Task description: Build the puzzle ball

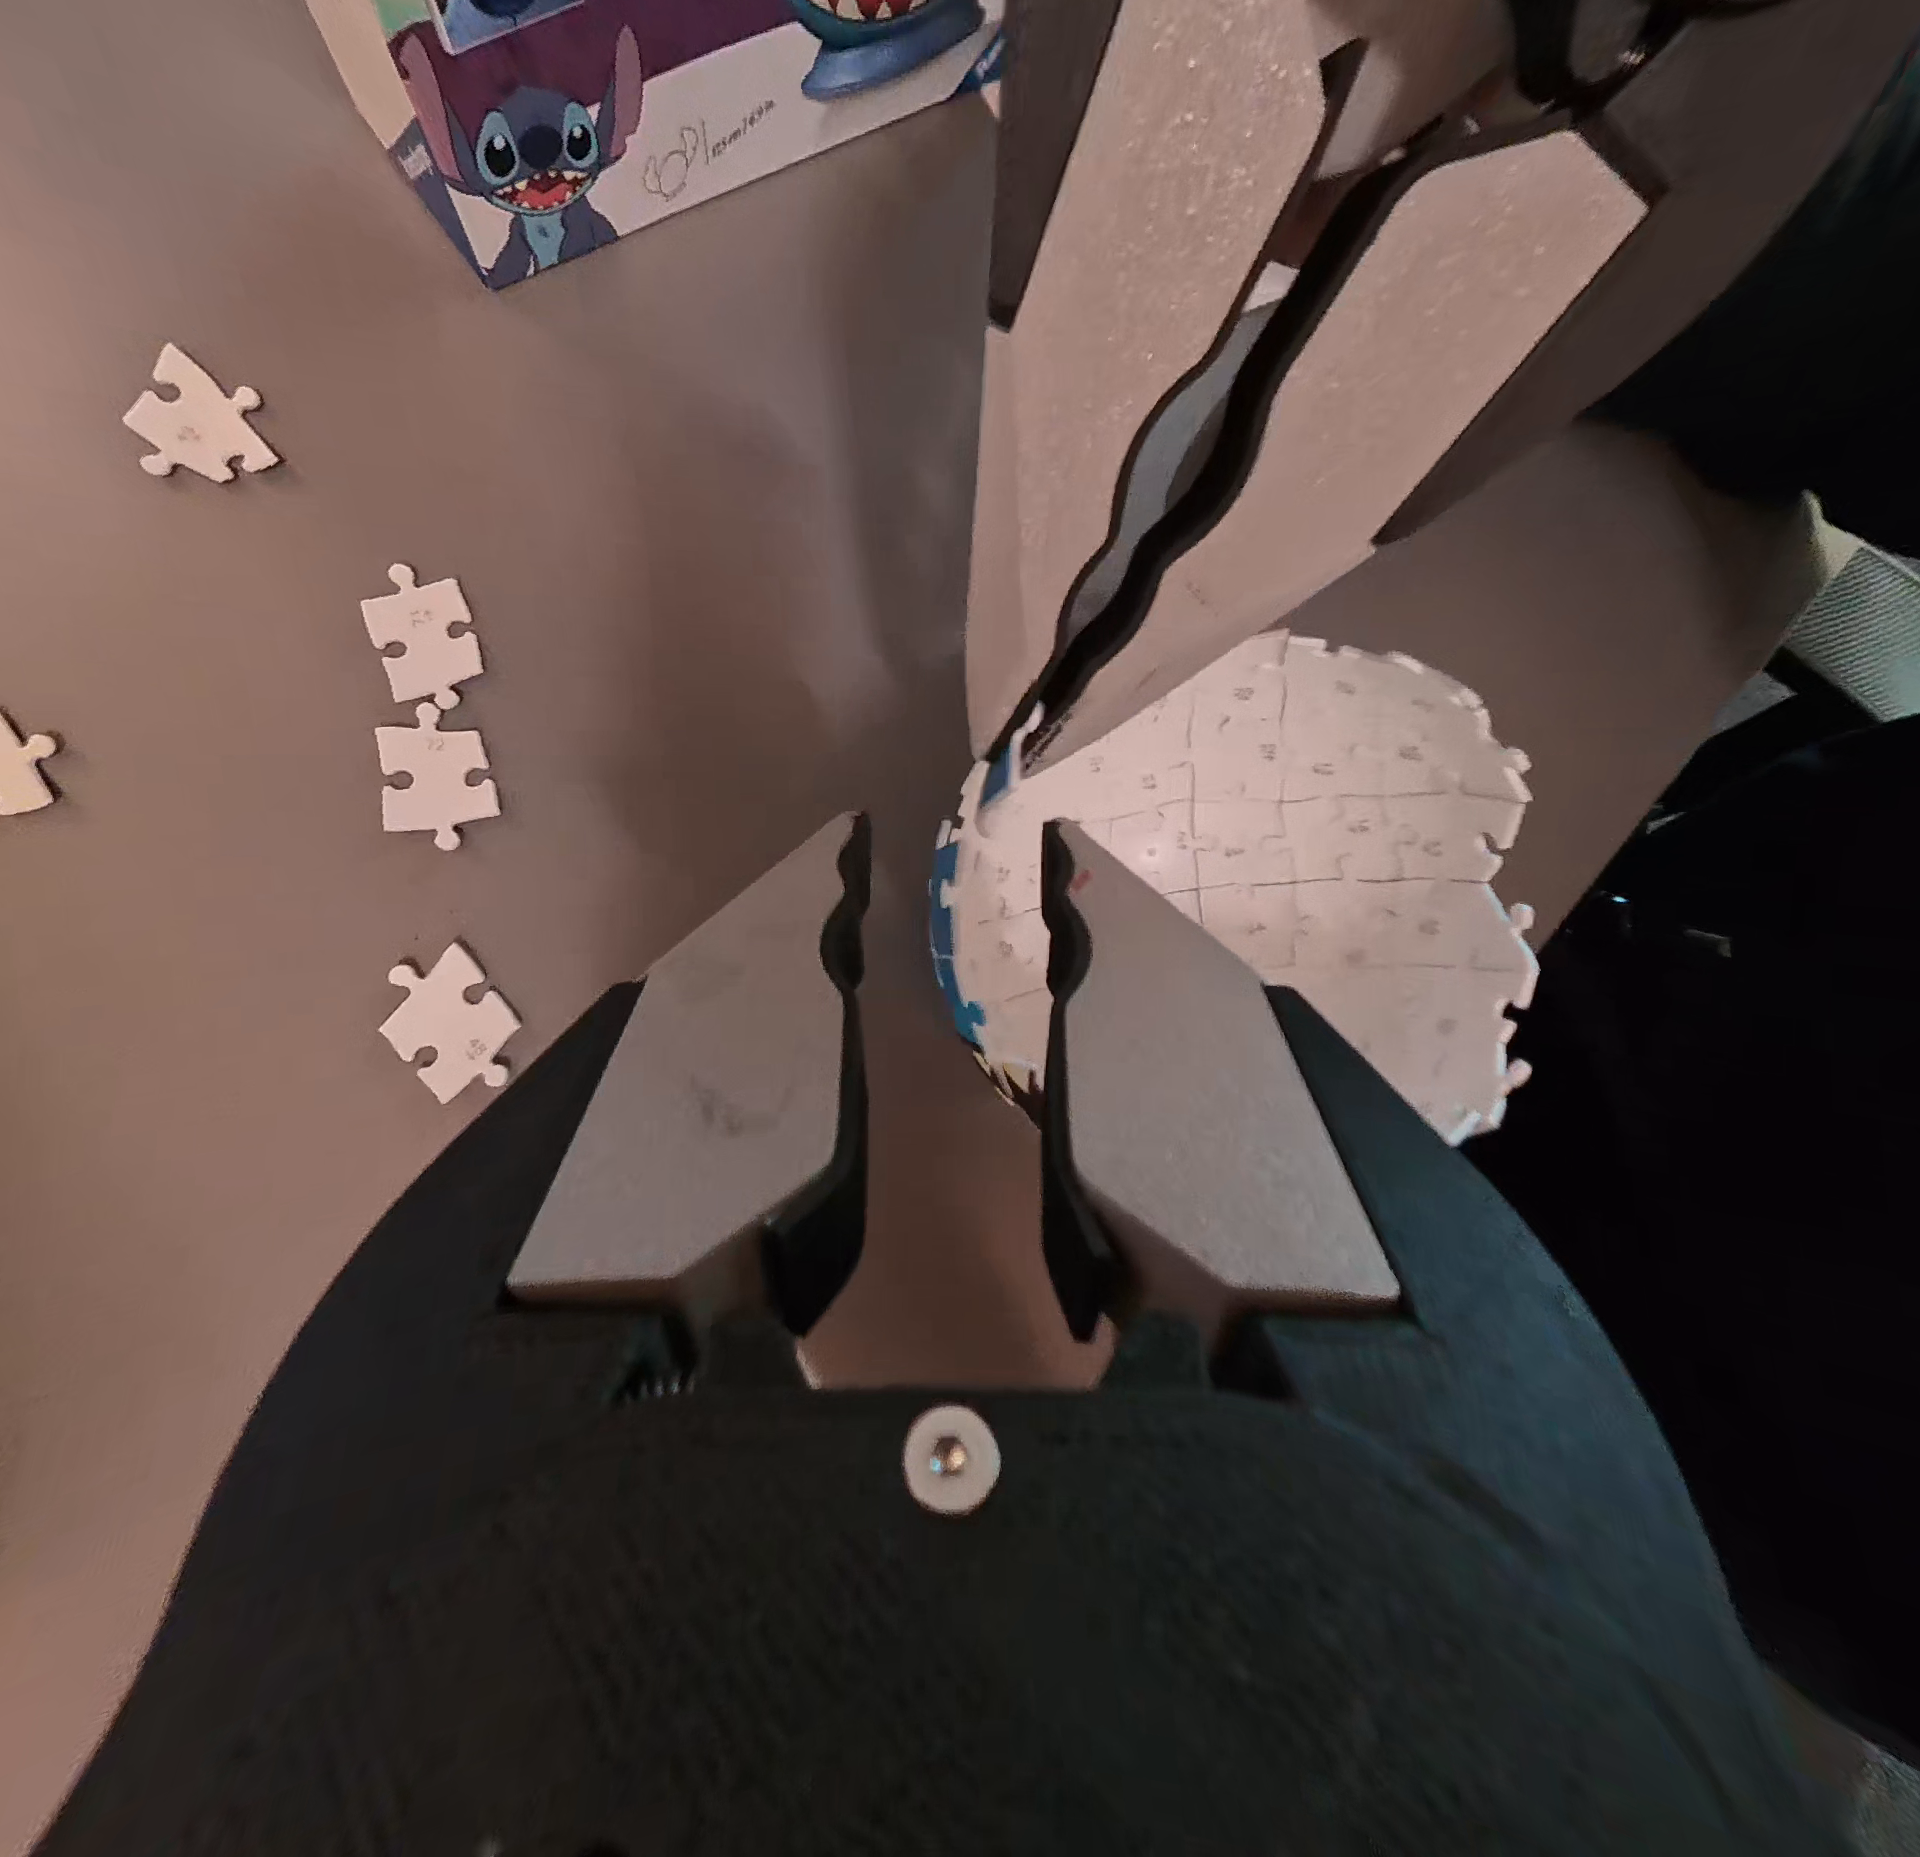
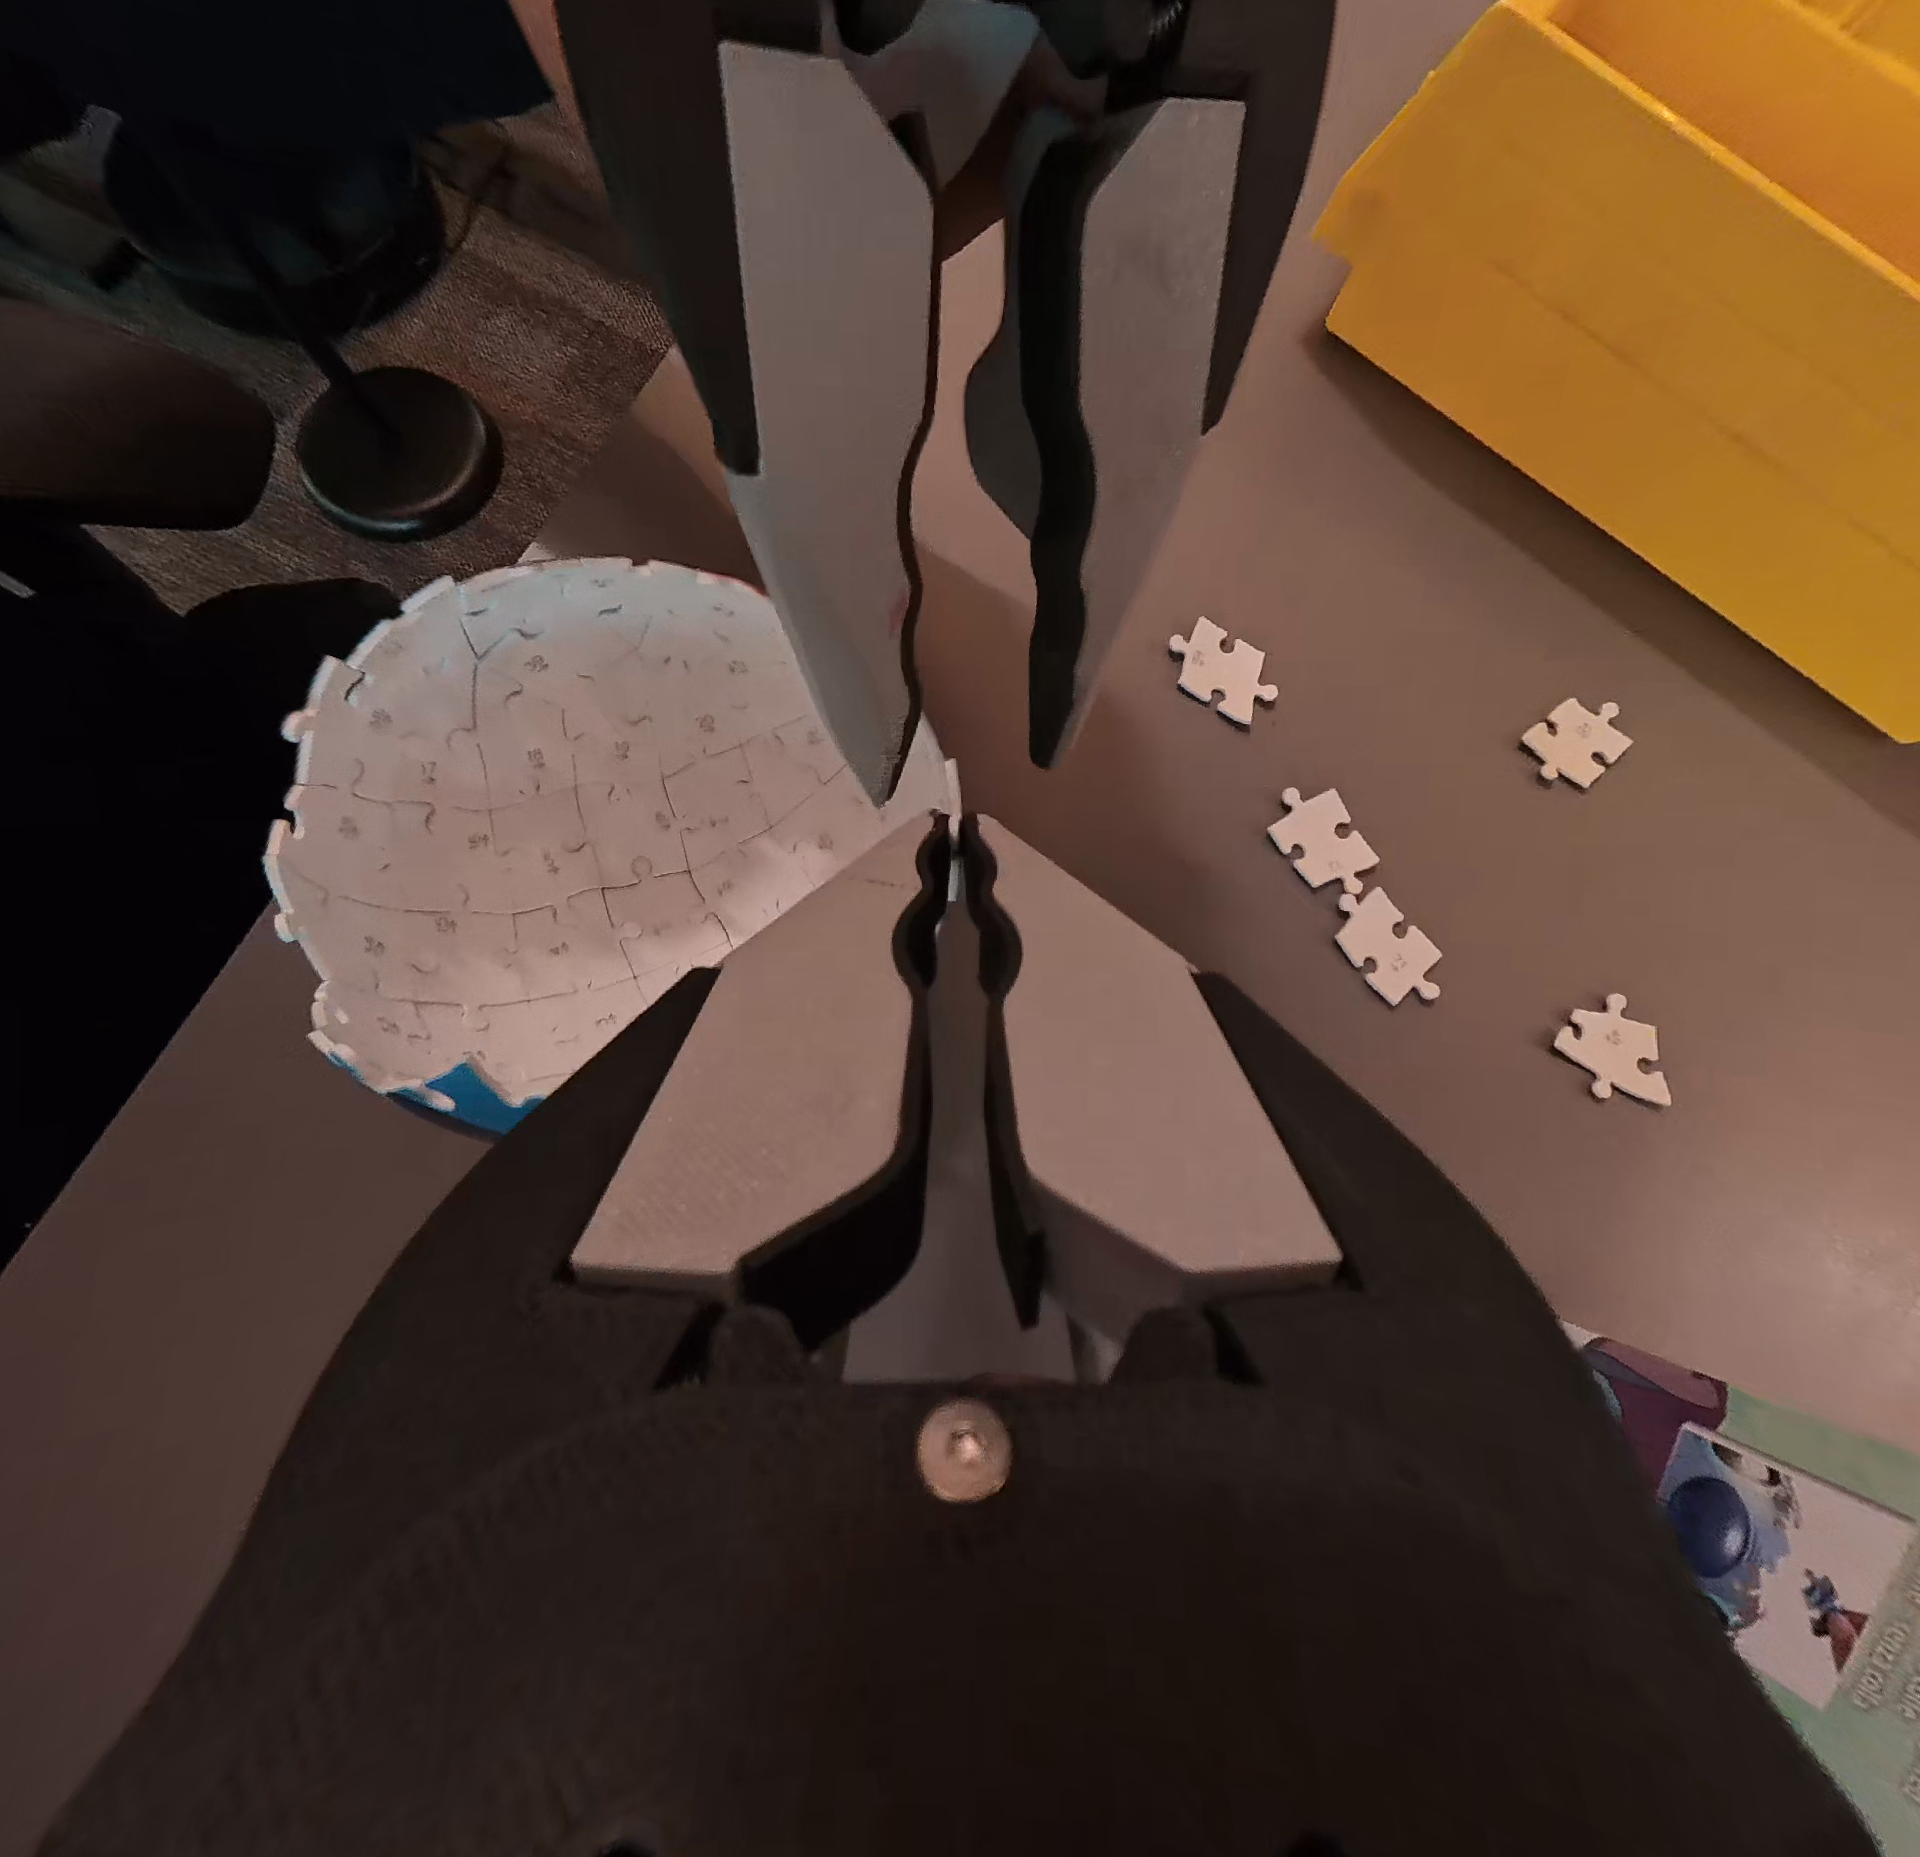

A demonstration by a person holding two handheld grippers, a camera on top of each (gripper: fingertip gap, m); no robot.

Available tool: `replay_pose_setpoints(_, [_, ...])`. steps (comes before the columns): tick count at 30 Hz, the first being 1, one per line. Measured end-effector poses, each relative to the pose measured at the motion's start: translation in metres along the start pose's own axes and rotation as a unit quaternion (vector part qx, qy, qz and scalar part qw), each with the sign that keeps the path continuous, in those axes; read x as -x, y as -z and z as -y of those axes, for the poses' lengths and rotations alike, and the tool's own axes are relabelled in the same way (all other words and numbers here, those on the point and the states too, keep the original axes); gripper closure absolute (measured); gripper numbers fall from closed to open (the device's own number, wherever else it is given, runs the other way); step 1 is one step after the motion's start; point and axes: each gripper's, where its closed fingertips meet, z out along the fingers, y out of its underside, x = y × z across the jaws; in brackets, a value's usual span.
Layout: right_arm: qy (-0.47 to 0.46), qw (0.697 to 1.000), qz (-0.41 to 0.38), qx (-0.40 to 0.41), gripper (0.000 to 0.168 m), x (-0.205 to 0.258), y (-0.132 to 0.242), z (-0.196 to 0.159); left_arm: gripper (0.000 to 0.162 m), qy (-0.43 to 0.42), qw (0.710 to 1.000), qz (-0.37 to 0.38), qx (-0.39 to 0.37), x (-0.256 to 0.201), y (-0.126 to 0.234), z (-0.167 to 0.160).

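Five loose puzzle pieces, one half-built puzzle ball

Both views are dim and warm-toned, with the brightest spot a soft glare on the white inner shell of the half-built puzzle ball. The wide-angle lens bends straight edges near the borders, such as the yellow plastic bin, and soft shadows spread across the grey-brown counter.

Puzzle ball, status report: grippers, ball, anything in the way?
Right gripper shut on a piece at the ball's rim. Left gripper open, empty, beside it. Puzzle ball a half-built shell, open side up. Loose pieces wait aside; nothing blocking.
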Motion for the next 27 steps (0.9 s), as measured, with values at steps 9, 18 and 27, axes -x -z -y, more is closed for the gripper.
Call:
replay_pose_setpoints(9, [-0.010, 1.000, 0.017, 0.004, 0.168, 0.001, -0.011, -0.007, 0.145, -0.006, 1.000, 0.011, 0.004, -0.001, -0.002, -0.003])
replay_pose_setpoints(18, [0.000, 1.000, 0.015, 0.014, 0.168, 0.003, -0.012, -0.010, 0.156, -0.038, 0.999, 0.020, 0.014, -0.002, -0.003, -0.001])
replay_pose_setpoints(27, [0.003, 1.000, 0.017, 0.019, 0.168, 0.003, -0.013, -0.012, 0.156, -0.047, 0.999, 0.014, 0.020, -0.003, -0.005, 0.000])
